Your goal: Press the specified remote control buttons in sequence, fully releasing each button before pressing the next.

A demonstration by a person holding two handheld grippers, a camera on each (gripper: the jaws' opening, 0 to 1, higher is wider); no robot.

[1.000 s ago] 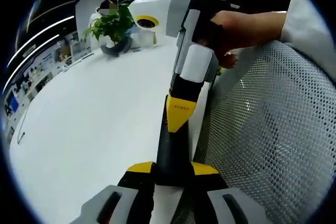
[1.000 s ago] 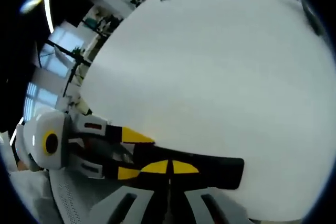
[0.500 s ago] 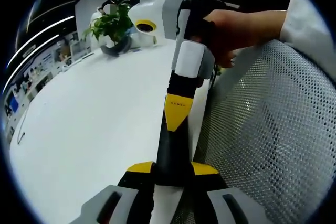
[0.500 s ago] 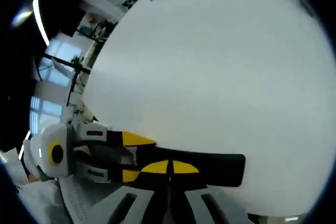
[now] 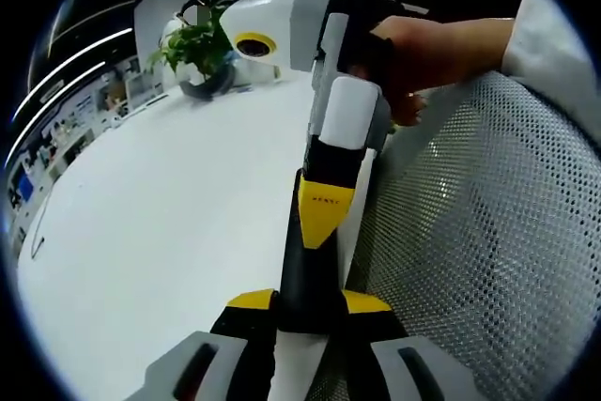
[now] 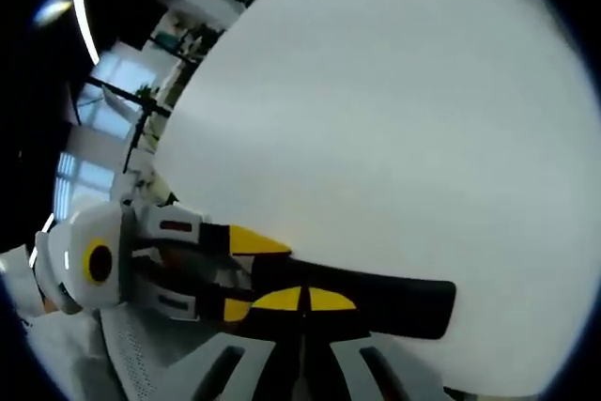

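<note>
Black remote control [image 5: 305, 274] at the table's [image 5: 169, 223] edge — wide bare white beyond.

Remote control [image 5: 310, 265] lay mostly covered: buttons not legible, near end hidden between left gripper [image 5: 310, 312] yellow tips, far end hidden under right gripper [image 6: 302, 302]. Beyond remote control, potted plant [image 5: 199, 49] stood partly masked. Mesh chair back [image 5: 488, 232] cut off at edge.

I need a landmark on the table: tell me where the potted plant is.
In the left gripper view, the plant stands at the far end of the white table, upper left, just left of the right hand-held gripper.
</note>
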